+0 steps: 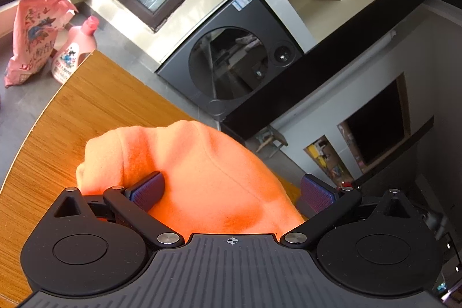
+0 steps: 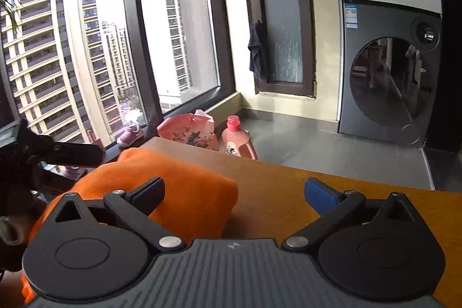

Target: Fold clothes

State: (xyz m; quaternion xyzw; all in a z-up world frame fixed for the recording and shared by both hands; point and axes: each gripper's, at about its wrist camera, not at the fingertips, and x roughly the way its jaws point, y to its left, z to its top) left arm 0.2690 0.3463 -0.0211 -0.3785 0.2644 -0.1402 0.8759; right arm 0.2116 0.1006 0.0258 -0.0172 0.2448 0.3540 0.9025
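Observation:
An orange fleece garment [image 1: 202, 178] lies bunched on the wooden table [image 1: 86, 111]. My left gripper [image 1: 232, 191] is open, its jaws wide apart with the garment's bulk between them; the left pad [image 1: 148, 189] touches the cloth. In the right wrist view the same orange garment [image 2: 179, 192] sits folded into a thick bundle at the left of the table [image 2: 288, 192]. My right gripper [image 2: 235, 194] is open, its left finger over the bundle's edge, its right finger above bare wood. The other gripper [image 2: 43, 152] shows dark at the left edge.
A pink detergent bag [image 1: 34, 33] and a pink bottle [image 1: 75, 48] stand on the grey floor past the table's far edge. A dark washing machine [image 1: 231, 62] stands by the wall. Large windows [image 2: 101, 48] and a small pink shoe [image 2: 130, 134] are at the left.

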